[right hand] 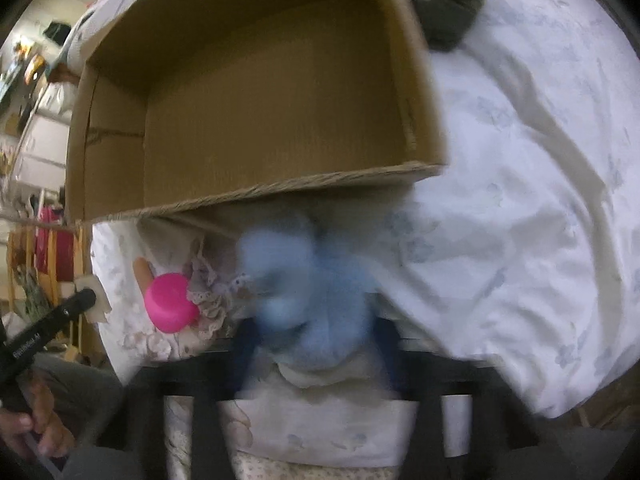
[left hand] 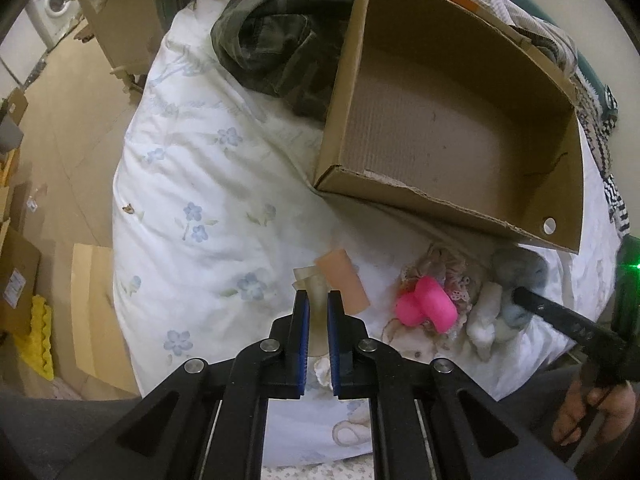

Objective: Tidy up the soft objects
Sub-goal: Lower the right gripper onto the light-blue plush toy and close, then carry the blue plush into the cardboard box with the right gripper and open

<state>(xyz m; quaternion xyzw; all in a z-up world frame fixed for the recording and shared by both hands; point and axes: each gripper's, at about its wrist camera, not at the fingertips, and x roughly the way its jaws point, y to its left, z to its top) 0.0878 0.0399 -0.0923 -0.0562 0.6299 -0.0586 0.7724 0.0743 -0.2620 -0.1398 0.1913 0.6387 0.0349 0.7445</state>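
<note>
Floral bed [left hand: 208,168] carried the cardboard box [left hand: 448,128]; just beside it, my right tool [right hand: 316,336] gripped blue plush [right hand: 304,280], my left tool [left hand: 318,300] narrow.

A floral-sheeted bed [left hand: 208,168] stands beside wood floor [left hand: 72,120].

- White floral-print duvet [left hand: 192,160] covers the bed, rumpled
- Open cardboard box [left hand: 452,120] sits on it
- Camouflage garment [left hand: 276,40] lies bunched just beside the box
- Pink roll [left hand: 428,306], lace fabric [left hand: 452,272], pale blue fluffy item [right hand: 304,292] and peach sponge [left hand: 344,284] cluster near the box front
</note>
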